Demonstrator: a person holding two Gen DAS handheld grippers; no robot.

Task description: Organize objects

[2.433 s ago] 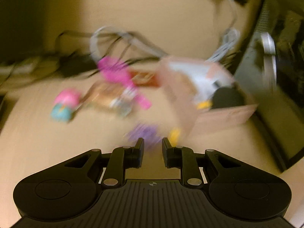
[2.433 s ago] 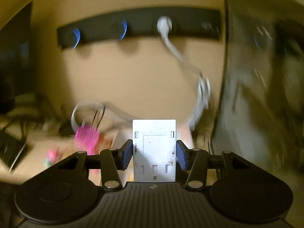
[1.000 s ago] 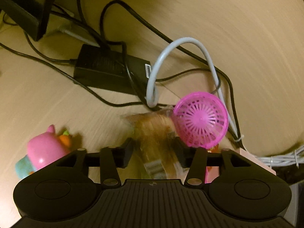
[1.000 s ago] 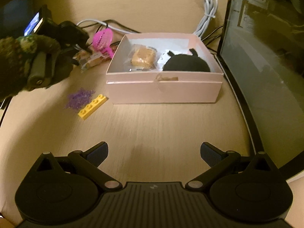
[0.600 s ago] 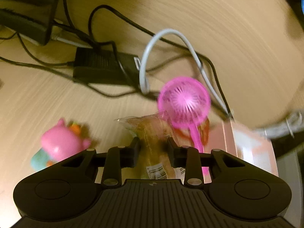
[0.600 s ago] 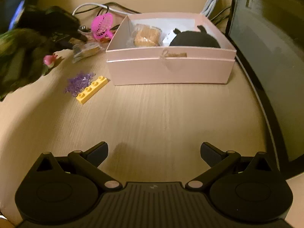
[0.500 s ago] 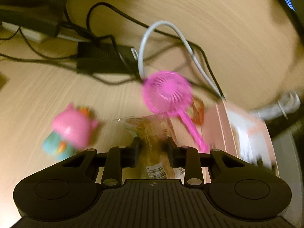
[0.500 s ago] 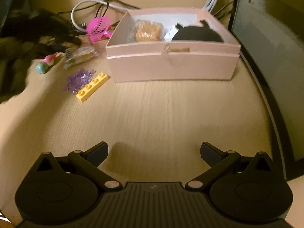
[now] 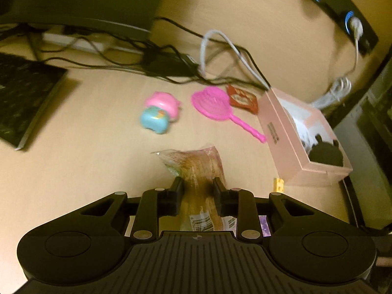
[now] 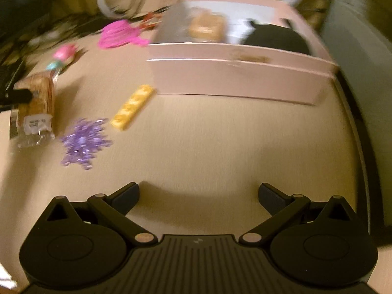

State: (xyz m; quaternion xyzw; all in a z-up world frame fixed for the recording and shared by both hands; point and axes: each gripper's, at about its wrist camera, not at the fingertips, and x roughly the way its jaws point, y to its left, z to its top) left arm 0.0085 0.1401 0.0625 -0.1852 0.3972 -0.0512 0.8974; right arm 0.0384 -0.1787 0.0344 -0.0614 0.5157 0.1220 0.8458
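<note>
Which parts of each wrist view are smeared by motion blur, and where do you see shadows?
Left wrist view: the pink toy and pink scoop are softened; the snack packet in the left gripper stays fairly crisp.
Right wrist view: the pink box and yellow brick streak; a soft shadow lies ahead of the right gripper.

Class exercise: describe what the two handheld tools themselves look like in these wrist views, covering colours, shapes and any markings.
Both are matte black plastic. The left tool and right tool each have a ribbed central plate bearing a small logo, two rounded lobes with circular discs, and angular linkage arms joined by silvery pins. The right tool's finger pads look dark bluish. No cables or sleeves show.
</note>
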